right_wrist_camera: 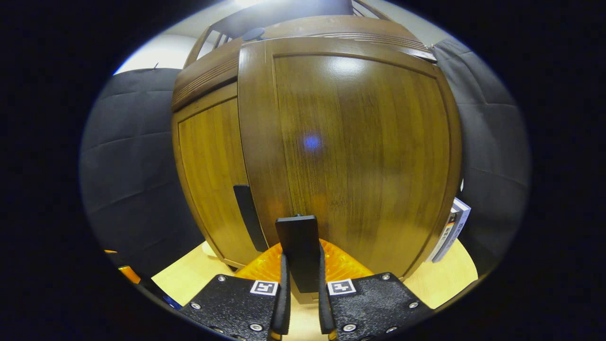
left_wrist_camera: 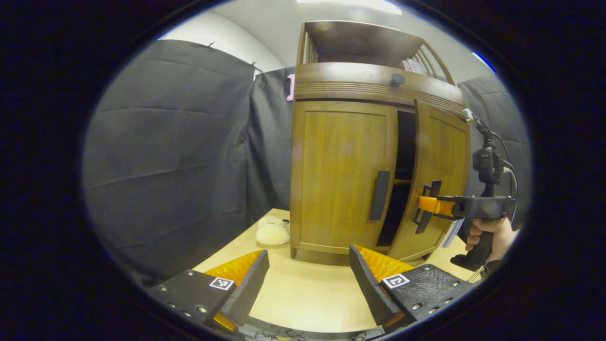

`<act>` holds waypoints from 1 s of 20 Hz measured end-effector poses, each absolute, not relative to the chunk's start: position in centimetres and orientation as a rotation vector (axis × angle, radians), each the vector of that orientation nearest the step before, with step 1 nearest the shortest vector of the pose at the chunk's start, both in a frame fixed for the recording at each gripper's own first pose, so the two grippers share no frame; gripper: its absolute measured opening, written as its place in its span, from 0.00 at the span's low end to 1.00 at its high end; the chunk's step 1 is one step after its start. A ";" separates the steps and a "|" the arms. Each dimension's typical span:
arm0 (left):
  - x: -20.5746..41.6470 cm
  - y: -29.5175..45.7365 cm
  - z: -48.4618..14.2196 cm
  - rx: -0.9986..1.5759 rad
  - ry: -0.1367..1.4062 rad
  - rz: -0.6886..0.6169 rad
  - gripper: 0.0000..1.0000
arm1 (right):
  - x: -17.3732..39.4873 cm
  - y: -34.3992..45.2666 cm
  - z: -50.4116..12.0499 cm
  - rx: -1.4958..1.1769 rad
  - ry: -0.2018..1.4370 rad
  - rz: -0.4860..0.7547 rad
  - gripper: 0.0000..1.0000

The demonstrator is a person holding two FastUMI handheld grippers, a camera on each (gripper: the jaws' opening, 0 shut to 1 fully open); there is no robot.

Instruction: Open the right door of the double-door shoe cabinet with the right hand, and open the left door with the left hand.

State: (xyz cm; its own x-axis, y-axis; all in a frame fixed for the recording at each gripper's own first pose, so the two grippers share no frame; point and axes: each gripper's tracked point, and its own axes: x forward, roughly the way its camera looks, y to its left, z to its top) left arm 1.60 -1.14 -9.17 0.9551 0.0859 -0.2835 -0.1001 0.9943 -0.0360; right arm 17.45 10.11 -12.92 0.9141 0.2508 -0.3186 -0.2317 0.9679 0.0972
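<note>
Right door partly open, left door yet to be touched

Cabinet work stands at its first stage: the right gripper (right_wrist_camera: 301,303) has its jaws closed on the dark handle (right_wrist_camera: 299,251) of the right door (right_wrist_camera: 360,151), one finger on each side of the bar, and that door stands ajar on the shoe cabinet (left_wrist_camera: 350,85). In the left gripper view a dark gap shows between the two doors, and a hand (left_wrist_camera: 492,237) holds the right gripper out at handle height.

To do this step well, the pull should probably follow the door's arc about its hinge on the far right edge instead of running straight back, so the bar does not twist out of the grip. The hold looks centred on the handle, though the fisheye bend makes that hard to confirm.

The left gripper (left_wrist_camera: 307,279) hovers low over the tabletop (left_wrist_camera: 303,303) with its jaws spread wide and empty. The left door (left_wrist_camera: 343,175) is shut, its handle (left_wrist_camera: 380,195) up and ahead of the jaws, well apart from them and slightly toward the right finger. A pale fluffy item (left_wrist_camera: 272,232) lies on the tabletop beside the cabinet's left corner, clear of the left door's likely swing.
</note>
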 end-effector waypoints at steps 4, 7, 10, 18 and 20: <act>1.8 -1.6 -8.7 -0.053 0.261 0.023 0.99 | 17.4 9.9 -12.8 0.055 0.342 0.226 0.22; 2.0 -1.9 -8.2 -0.055 0.241 -0.031 1.00 | 17.4 9.6 -12.6 0.046 0.339 0.204 0.22; 2.6 -2.3 -8.2 -0.062 0.221 -0.078 1.00 | 17.3 9.3 -12.6 0.052 0.361 0.189 0.22; 2.6 -2.9 -8.8 -0.076 0.217 -0.100 1.00 | 15.5 7.6 -12.2 0.089 0.371 0.204 0.21; 2.5 -2.7 -8.9 -0.051 0.238 -0.074 1.00 | 14.3 6.3 -12.1 0.086 0.375 0.239 0.21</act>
